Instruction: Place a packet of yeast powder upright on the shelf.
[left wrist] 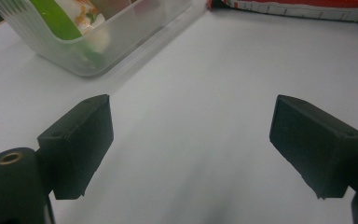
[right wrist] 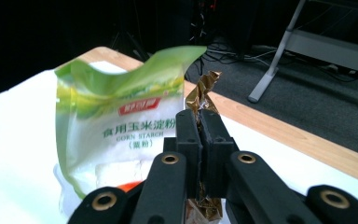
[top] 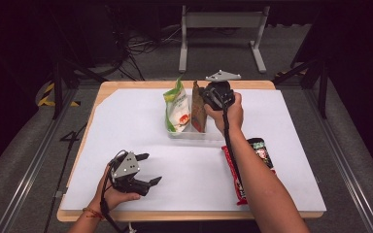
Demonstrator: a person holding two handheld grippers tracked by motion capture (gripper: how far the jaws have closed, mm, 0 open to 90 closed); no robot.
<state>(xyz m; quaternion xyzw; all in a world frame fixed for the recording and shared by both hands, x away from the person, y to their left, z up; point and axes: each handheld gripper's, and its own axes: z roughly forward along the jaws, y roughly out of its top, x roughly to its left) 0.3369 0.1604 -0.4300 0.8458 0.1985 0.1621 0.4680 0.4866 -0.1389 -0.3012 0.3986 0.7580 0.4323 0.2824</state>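
Bench (top: 126, 116): white-covered; one clear tub (top: 187, 132), three packets.
Your right claw (right wrist: 200, 126): pinching brown packet (right wrist: 204, 95) upright in tub, beside green packet (right wrist: 121, 126).
Your left claw (left wrist: 191, 140): spread, near left.

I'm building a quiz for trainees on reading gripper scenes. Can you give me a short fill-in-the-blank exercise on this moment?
1. The right gripper is shut on the crinkled top of the ____ packet.
2. The green corn starch bag stands inside a clear plastic ____.
3. The left gripper hovers over the white table cover with its jaws ____.
4. The red packet lies flat on the table, ____ the tub.

Missing words: gold; tub; open; outside
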